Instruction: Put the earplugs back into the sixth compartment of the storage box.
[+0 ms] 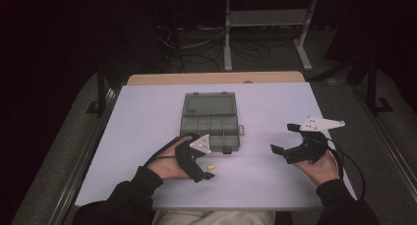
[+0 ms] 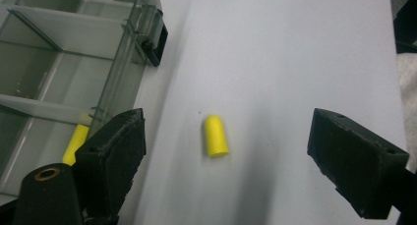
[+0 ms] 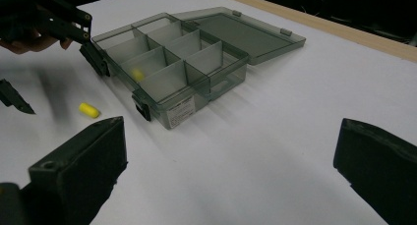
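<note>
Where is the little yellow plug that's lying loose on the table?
In the high view the yellow plug lies on the white table, just in front of the compartment box, between the left hand-held gripper's open jaws.

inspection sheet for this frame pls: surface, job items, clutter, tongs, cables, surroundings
Surface: white table top, wooden strip along its far edge.
Job's things: grey see-through compartment box with its lid laid open; one yellow plug loose on the table in front of the box; a second yellow plug inside a compartment.
Clutter: nothing seen.
Tongs: left tongs open, jaws on either side of the loose plug, not touching it; right tongs open, nothing between the jaws, off to the box's right.
Cables: black cable trailing from the right tongs; loose wiring on the floor beyond the table.
Surroundings: dark room, metal stand behind the table.
</note>
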Tool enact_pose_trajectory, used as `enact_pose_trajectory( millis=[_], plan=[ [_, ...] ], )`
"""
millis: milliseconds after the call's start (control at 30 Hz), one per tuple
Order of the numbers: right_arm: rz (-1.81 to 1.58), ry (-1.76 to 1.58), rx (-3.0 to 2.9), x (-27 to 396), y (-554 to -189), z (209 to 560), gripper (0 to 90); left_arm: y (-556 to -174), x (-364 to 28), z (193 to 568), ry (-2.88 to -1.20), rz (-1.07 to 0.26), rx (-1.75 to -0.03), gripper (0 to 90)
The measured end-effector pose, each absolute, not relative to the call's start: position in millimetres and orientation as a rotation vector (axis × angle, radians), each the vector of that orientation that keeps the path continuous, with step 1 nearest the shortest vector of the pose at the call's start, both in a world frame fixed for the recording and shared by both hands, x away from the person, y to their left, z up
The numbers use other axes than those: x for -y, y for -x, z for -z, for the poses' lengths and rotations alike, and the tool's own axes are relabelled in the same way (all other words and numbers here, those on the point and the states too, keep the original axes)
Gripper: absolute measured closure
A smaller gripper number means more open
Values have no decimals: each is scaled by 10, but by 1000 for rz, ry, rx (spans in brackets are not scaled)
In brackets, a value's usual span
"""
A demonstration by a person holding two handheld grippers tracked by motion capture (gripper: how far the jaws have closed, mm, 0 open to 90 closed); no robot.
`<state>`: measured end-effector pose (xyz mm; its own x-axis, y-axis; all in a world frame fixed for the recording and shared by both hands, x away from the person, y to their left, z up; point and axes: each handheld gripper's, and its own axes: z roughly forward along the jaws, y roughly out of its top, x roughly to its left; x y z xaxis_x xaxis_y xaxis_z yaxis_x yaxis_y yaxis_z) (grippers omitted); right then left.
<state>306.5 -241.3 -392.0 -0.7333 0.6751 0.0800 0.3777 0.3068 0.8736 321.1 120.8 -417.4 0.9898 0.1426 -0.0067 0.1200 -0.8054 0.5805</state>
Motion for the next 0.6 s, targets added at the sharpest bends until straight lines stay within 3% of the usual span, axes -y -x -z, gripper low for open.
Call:
enact_pose_trajectory(
  millis=[300, 500, 533, 567, 600],
  plan=[
    [-1395, -948, -2278, 2413, -3067, 3922, 0, -3235, -1179, 4265, -2535, -20, -166, 303],
    [-1394, -945, -2281, 2408, -3070, 3924, 0, -3260, -1173, 4290, -2531, 8, -166, 498],
    [-1394, -945, -2281, 2408, -3070, 3924, 0, -3259, -1170, 4293, -2531, 6, -166, 498],
    [-1394, -946, -2282, 2409, -3071, 3925, 0, -3260, -1168, 4295, -2533, 6, -164, 565],
    [-1394, -946, -2282, 2409, -3071, 3925, 0, -3261, -1166, 4297, -2537, 5, -165, 565]
  ],
)
